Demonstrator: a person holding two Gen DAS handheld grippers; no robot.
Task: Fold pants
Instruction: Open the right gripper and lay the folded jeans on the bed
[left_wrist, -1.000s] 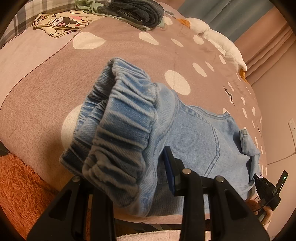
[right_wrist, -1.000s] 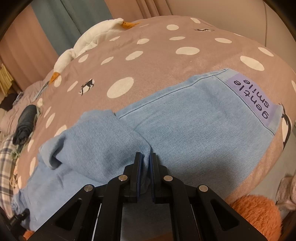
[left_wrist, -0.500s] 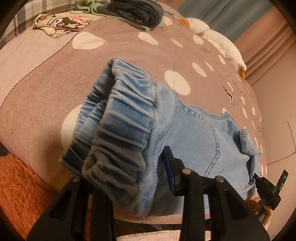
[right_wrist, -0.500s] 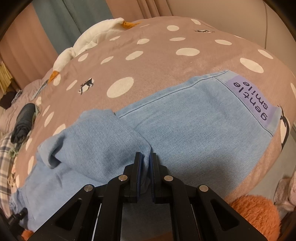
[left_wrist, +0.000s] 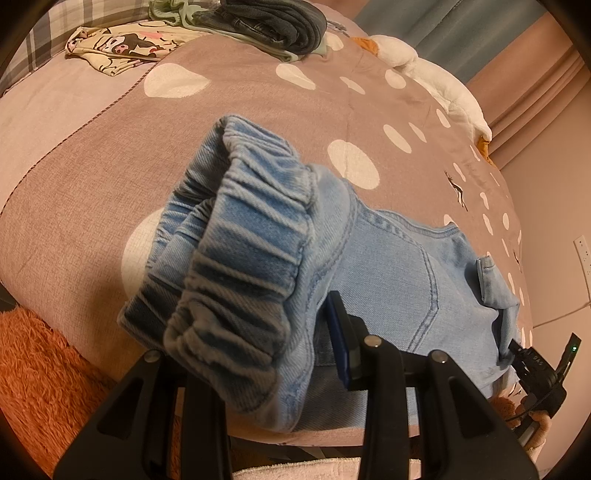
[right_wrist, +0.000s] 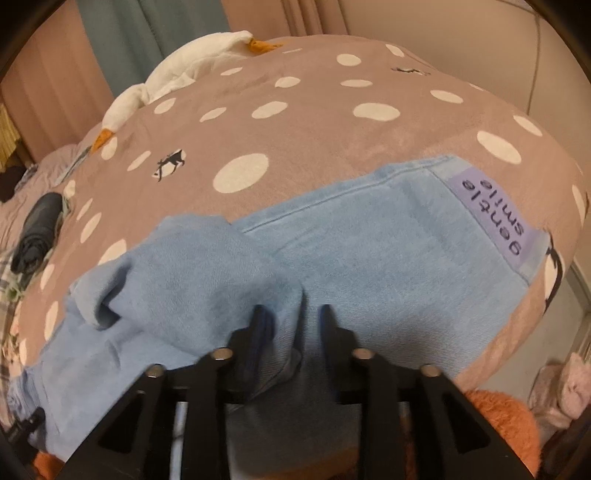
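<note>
L tongs (left_wrist: 255, 332): left finger hidden behind the bunched waistband, only the right finger (left_wrist: 341, 332) shows; clamped on the waistband of the pants (left_wrist: 388, 280), no change vs earlier frames. One pair of pants, light blue denim, lying across the dotted bedspread (left_wrist: 258, 107) near the bed's front edge; purple "gentle smile" label (right_wrist: 495, 218) at the far right end. R tongs (right_wrist: 291, 314): 2 fingers visible, blurred; jaws were pinched on a fold of the leg, have just been opening, now stand apart w/ the fold loose between them. Dark clothes pile (left_wrist: 273, 18) at back, partly cut off.
</note>
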